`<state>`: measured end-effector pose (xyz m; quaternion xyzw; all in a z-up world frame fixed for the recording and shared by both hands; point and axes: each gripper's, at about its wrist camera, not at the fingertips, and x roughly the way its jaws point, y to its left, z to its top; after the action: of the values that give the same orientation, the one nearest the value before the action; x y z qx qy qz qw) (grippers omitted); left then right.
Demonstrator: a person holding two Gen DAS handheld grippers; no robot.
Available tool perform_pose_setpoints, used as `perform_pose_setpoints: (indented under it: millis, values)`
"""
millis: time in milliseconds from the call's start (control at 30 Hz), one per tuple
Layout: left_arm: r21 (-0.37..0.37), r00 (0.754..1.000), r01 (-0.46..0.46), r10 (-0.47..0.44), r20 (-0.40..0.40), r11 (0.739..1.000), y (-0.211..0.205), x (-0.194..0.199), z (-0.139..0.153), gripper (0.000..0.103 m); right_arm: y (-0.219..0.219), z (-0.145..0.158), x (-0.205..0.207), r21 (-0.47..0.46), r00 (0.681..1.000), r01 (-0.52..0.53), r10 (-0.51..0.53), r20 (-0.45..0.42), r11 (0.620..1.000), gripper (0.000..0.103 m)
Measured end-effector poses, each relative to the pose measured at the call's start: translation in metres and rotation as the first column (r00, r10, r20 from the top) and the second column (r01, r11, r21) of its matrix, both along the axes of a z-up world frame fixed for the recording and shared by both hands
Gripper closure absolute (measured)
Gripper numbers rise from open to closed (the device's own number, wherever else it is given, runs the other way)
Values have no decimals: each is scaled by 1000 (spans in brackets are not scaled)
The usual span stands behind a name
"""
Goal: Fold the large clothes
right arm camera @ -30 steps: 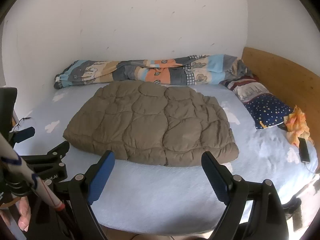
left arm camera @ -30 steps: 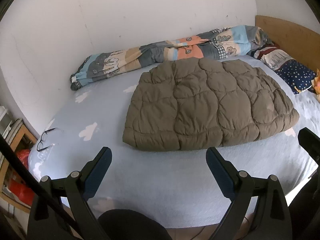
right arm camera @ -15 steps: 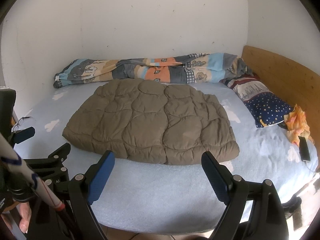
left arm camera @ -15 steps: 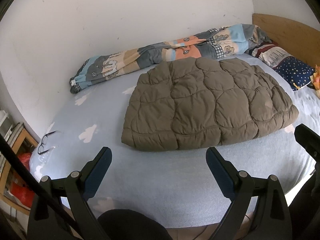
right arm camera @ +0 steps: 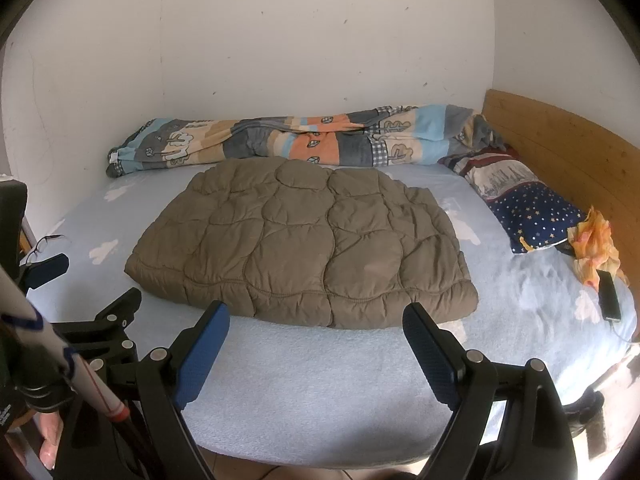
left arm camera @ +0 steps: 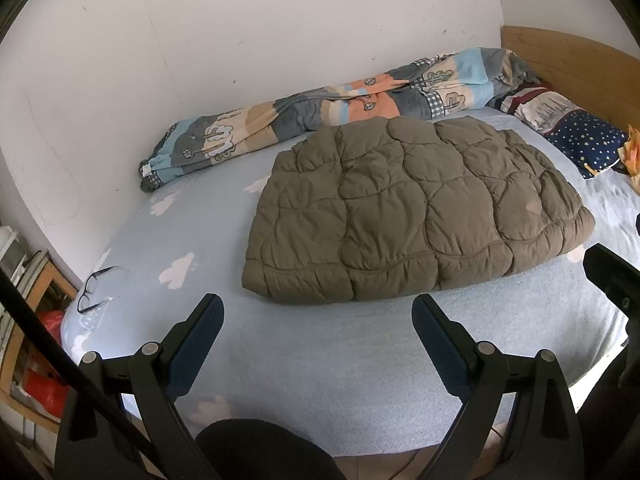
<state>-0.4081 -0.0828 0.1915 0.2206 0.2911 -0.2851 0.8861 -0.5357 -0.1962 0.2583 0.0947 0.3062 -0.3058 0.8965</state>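
Note:
A brown quilted padded garment lies folded into a flat rectangle in the middle of the light blue bed; it also shows in the right wrist view. My left gripper is open and empty, held over the bed's near edge, short of the garment's front hem. My right gripper is open and empty, just in front of the garment's near edge. The left gripper also shows at the left of the right wrist view.
A rolled patterned blanket lies along the white wall. A starry pillow, an orange cloth and a phone lie at the right by the wooden headboard. Glasses lie at the bed's left corner.
Both grippers have drawn slightly back and tilted, so the garment sits a little lower in view. The garment has not moved and both grippers stay open.

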Motion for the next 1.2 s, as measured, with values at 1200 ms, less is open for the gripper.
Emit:
perform_pose_setpoints:
  millis: [1200]
  values:
    - [-41, 1000, -1, 0, -20, 999, 8, -5, 8, 9, 3, 4, -2, -16, 1000, 9, -9, 7, 1000, 11]
